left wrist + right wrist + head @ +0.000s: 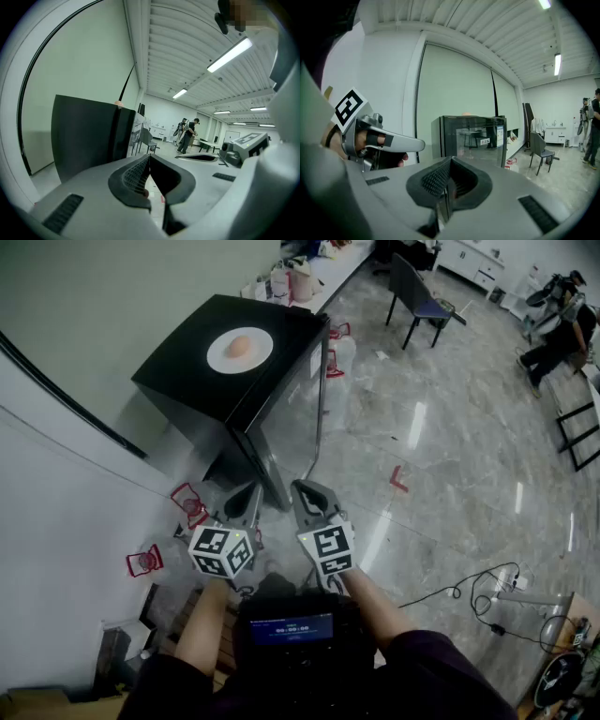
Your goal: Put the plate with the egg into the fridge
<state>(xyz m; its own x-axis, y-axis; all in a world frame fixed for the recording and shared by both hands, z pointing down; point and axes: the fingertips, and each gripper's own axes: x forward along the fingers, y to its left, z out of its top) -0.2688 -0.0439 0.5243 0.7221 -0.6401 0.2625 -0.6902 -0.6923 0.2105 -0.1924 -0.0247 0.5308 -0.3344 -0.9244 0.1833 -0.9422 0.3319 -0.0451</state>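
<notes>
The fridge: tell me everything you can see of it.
The fridge is a small black cabinet standing upright on the glossy marble-look floor, close against the pale wall. Its top is flat and matte black. Its front is a glass door in a dark frame, which reflects the room and looks shut. A white plate holding a brownish egg rests on its top.

We see a shiny grey stone floor (450, 427). A pale green wall (94, 296) stands on the left. A dark chair with thin legs (412, 292) stands near a long white table (330, 273). Long bright lamps (229, 55) run along the white ribbed ceiling (178, 42).
</notes>
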